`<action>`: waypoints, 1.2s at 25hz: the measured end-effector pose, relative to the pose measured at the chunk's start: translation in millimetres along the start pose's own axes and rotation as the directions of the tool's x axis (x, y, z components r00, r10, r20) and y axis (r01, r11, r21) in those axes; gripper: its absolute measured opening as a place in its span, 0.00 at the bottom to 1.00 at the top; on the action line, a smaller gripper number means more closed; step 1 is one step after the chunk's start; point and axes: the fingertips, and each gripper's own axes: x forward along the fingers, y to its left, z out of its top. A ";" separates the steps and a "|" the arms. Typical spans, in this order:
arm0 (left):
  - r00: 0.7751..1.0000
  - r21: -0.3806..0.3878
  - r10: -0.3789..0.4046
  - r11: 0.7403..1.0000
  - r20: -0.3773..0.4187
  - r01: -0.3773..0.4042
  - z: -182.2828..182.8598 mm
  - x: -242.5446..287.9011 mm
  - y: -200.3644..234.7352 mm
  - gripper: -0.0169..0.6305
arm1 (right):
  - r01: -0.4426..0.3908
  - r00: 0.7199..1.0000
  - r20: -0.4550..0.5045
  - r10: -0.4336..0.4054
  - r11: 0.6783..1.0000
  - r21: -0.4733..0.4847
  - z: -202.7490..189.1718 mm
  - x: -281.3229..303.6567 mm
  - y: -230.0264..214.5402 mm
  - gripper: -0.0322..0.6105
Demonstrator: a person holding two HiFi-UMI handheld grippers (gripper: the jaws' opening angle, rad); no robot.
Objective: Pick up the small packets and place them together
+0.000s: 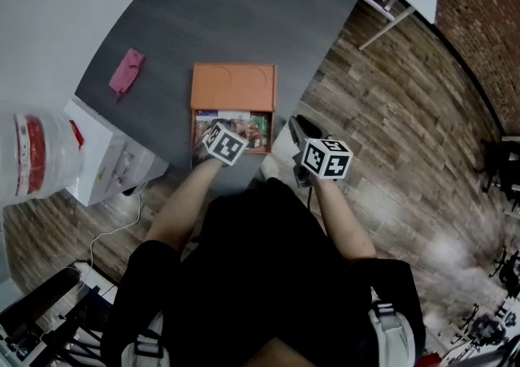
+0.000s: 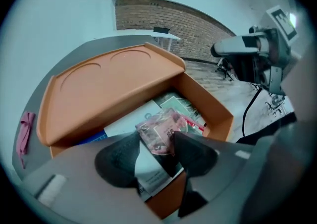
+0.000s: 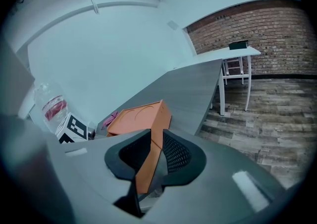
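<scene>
Closely seen, the left gripper (image 2: 156,143) has its jaws well apart over the open orange box (image 2: 214,110). A small pink packet (image 2: 159,131) lies between the two tips, on the papers inside the box; the pads do not clearly press it. Only the left gripper view shows this, because in the head view the marker cube covers the jaws. The right gripper (image 3: 154,144) stands half closed on the box's side wall, which runs up between its pads. This grip is visible only in the right gripper view.

Inside the box, under and around the pink packet, are a white booklet (image 2: 130,120) and a green packet (image 2: 177,105). The flat lid (image 2: 106,89) stands open at the far side. The head view places the box at the near edge of the grey counter (image 1: 231,8), with a pink cloth (image 1: 126,71) toward the counter's left edge. The right gripper view adds a clear bottle (image 3: 49,106) with a red label, left of the box.
</scene>
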 end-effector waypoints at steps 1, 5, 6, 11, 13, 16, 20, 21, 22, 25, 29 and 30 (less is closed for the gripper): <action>1.000 -0.002 -0.006 1.000 0.006 0.006 -0.3 0.2 -0.4 0.34 | 0.003 1.000 -0.002 -0.003 1.000 0.001 -0.8 0.0 -1.3 0.17; 0.998 -0.058 -0.025 0.998 0.052 0.028 1.1 -5.1 7.7 0.25 | 0.005 1.000 -0.009 -0.005 1.000 0.005 -3.9 0.5 -1.7 0.16; 0.998 -0.070 -0.016 0.997 0.053 0.019 0.5 -9.7 12.2 0.21 | 0.004 1.000 -0.010 -0.004 1.000 0.004 -4.4 1.2 -1.3 0.16; 0.995 -0.090 -0.055 0.994 0.080 0.062 3.1 -15.0 9.8 0.11 | 0.002 1.000 -0.012 -0.002 1.000 0.001 -3.1 2.3 -1.3 0.16; 0.990 -0.092 -0.080 0.992 0.116 0.091 9.0 -18.3 7.5 0.09 | 0.002 1.000 -0.011 -0.002 1.000 -0.002 -1.7 2.7 -1.1 0.15; 0.984 -0.099 -0.112 0.987 0.136 0.126 10.9 -27.7 6.1 0.07 | 0.001 1.000 -0.007 -0.001 1.000 -0.006 -0.2 4.0 -1.2 0.15; 0.969 -0.095 -0.149 0.981 0.198 0.170 18.4 -43.4 4.1 0.07 | -0.006 1.000 -0.005 0.006 1.000 -0.003 1.3 5.9 -1.4 0.15; 0.964 -0.095 -0.156 0.979 0.214 0.180 20.2 -47.9 3.3 0.07 | -0.009 1.000 -0.004 0.009 1.000 -0.003 1.9 6.6 -0.7 0.15; 0.960 -0.095 -0.162 0.978 0.229 0.188 22.3 -52.6 2.3 0.07 | -0.012 1.000 -0.003 0.012 1.000 -0.003 2.7 7.5 0.3 0.15; 0.947 -0.090 -0.168 0.976 0.275 0.200 32.3 -69.3 0.6 0.07 | -0.025 1.000 0.005 0.025 1.000 -0.007 7.0 9.7 4.6 0.15; 0.926 -0.096 -0.149 0.977 0.347 0.193 58.1 -93.5 9.5 0.07 | -0.046 0.999 0.019 0.046 0.999 -0.011 13.4 9.0 13.8 0.15; 0.920 -0.104 -0.143 0.976 0.365 0.193 66.2 -97.1 14.7 0.07 | -0.054 0.998 0.022 0.054 0.998 -0.014 14.7 9.5 16.1 0.15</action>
